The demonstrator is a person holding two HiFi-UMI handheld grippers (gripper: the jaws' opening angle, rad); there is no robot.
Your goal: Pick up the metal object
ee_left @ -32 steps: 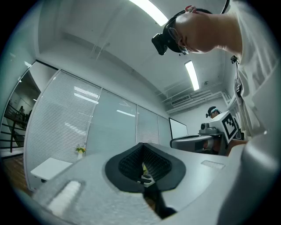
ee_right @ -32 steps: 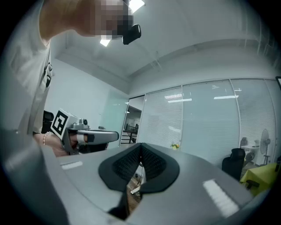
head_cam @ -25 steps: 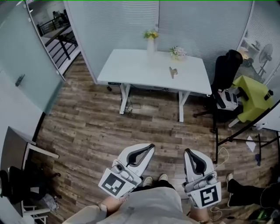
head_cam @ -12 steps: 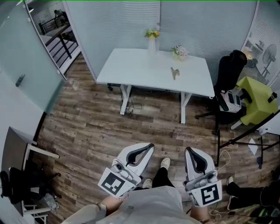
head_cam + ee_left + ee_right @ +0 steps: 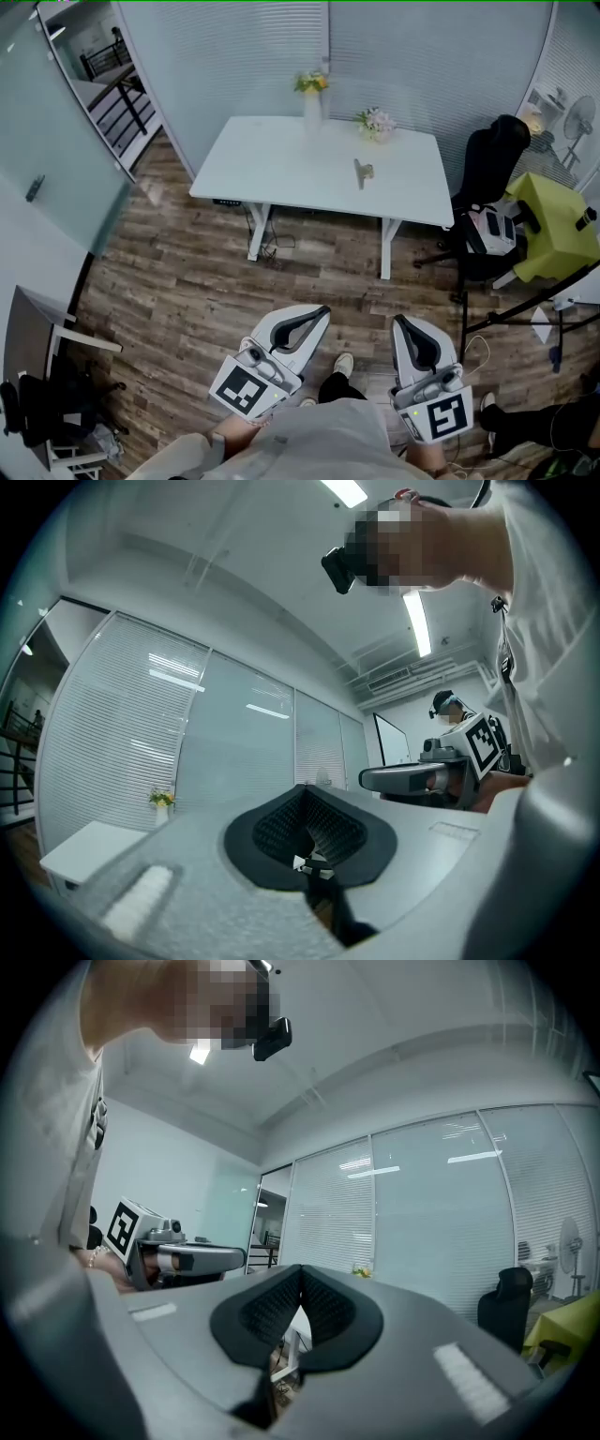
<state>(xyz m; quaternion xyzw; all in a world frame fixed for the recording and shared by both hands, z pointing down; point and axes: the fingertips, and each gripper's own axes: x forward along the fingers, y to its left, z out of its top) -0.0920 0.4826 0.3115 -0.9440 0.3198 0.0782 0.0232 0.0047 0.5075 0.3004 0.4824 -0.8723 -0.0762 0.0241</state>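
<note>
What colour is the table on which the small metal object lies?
White. The table under the metal object shows best in the head view.

Head view looks down; gripper views share table (image 5: 281, 159).

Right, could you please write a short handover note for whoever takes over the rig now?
Left gripper: shut, empty, held low in front of the body.
Right gripper: shut, empty, beside it.
Metal object: lying on the white table, right of centre, near a small bunch of flowers; a vase stands at the back edge.
Done: nothing picked up yet; wood floor lies between grippers and table.
Left: reach the table, open a gripper, probably the right, close on the object, lift.
</note>
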